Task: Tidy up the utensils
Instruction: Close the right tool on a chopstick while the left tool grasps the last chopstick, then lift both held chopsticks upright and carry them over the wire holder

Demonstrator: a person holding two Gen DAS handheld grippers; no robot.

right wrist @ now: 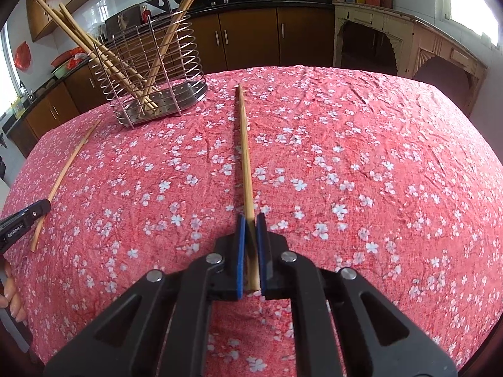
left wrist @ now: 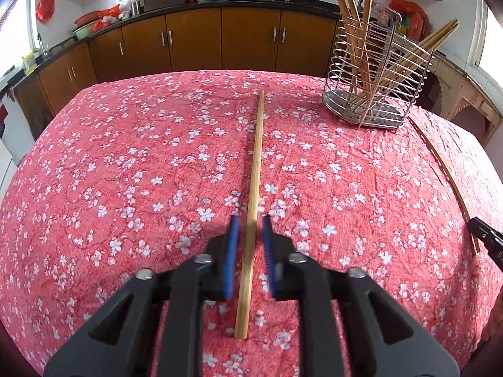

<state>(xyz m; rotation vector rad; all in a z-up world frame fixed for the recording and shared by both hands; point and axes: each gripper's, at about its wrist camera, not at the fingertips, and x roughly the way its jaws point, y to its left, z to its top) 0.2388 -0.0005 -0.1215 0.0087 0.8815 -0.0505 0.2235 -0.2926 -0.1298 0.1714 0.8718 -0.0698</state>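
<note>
A bamboo chopstick (left wrist: 255, 169) lies lengthwise on the red floral tablecloth (left wrist: 125, 172). Its near part runs between the blue pads of my left gripper (left wrist: 250, 220), which is open, with a thin gap on each side. My right gripper (right wrist: 250, 220) is shut on the near end of a second chopstick (right wrist: 244, 157), which points away across the cloth. Each chopstick also shows in the other view, at its edge: the second chopstick (left wrist: 440, 169) and the first chopstick (right wrist: 66, 179). A wire utensil holder (left wrist: 377, 72) (right wrist: 154, 69) stands at the back with several chopsticks leaning in it.
A black finger of the other gripper shows at each view's edge (left wrist: 485, 240) (right wrist: 28, 216). A person's fingers (right wrist: 11, 295) show at the lower left. Brown kitchen cabinets (left wrist: 220, 37) and a counter with woks lie beyond the table's far edge. A cream cabinet (right wrist: 408, 40) stands to the right.
</note>
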